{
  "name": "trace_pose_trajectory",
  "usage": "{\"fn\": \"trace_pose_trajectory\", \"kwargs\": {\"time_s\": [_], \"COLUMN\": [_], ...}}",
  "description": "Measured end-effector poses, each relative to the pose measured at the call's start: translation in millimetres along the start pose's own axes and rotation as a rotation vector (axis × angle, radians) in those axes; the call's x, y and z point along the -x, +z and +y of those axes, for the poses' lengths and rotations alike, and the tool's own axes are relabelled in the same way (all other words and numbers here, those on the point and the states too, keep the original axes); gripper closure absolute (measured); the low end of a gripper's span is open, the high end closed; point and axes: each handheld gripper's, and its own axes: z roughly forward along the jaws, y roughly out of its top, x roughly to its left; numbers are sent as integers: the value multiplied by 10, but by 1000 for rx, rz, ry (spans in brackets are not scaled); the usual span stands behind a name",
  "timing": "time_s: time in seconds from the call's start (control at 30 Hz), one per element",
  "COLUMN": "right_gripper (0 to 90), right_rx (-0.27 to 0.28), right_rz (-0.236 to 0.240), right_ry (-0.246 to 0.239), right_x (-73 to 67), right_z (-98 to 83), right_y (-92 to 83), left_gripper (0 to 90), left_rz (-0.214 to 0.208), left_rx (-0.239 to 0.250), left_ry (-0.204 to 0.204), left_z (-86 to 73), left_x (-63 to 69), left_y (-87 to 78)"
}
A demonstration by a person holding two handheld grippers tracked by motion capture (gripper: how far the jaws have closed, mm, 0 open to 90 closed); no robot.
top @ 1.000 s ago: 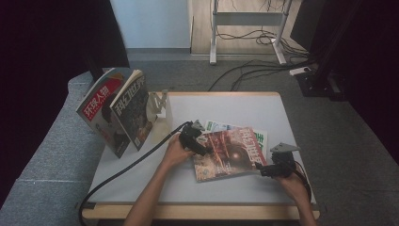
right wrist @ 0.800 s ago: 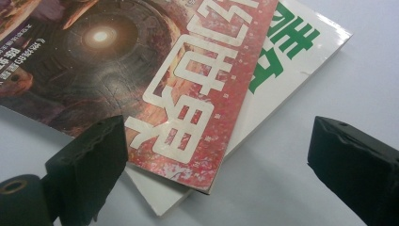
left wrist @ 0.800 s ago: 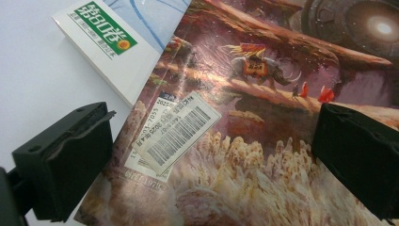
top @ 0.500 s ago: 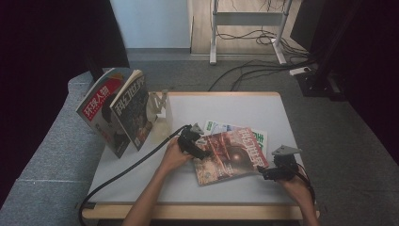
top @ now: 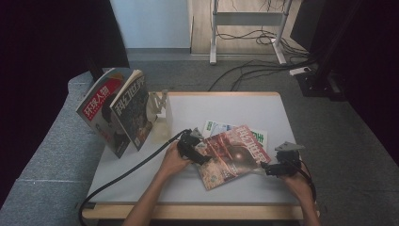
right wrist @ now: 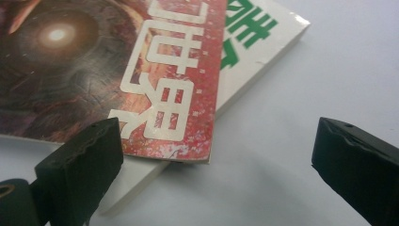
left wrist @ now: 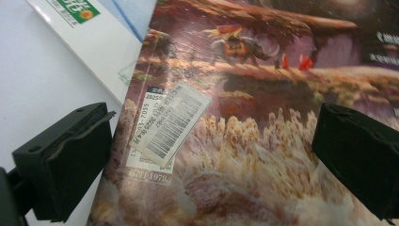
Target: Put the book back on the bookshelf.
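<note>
The right gripper (top: 266, 168) is drawing back from the red magazine (top: 231, 155), jaws spread; left gripper (left wrist: 207, 160), also spread, is straddling its barcode corner; in the right gripper view the magazine (right wrist: 117, 70) is lying up-left, over a white booklet (right wrist: 256, 52).

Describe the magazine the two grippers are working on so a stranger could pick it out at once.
On the white table, look at the near right part, between the left gripper and the right gripper. The red magazine lies flat and askew on top of a white magazine with green lettering. Unlike the two magazines standing upright at the table's left edge, it lies flat, with a dark red cover, big white characters and a barcode sticker.
</note>
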Motion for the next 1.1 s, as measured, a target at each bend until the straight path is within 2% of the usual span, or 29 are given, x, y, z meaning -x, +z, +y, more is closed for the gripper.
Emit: {"fn": "trace_pose_trajectory", "kwargs": {"time_s": [0.37, 0.6, 0.7, 0.97, 1.1], "right_gripper": [27, 48, 84, 80, 46], "right_rx": [-9, -5, -2, -13, -21], "right_rz": [-46, -63, -68, -20, -21], "right_ry": [44, 65, 59, 30, 39], "right_x": [170, 226, 215, 97, 121], "right_z": [73, 98, 105, 74, 86], "right_y": [81, 111, 98, 75, 98], "left_gripper": [0, 0, 0, 0, 0], "left_rz": [-1, -37, -45, -59, -35], "left_rx": [-5, 8, 12, 14, -5], "left_ry": [9, -5, -8, -20, 5], "left_z": [-74, -168, -218, -323, -347], "left_x": [169, 277, 305, 367, 443], "left_y": [-43, -75, -91, -141, -158]}}
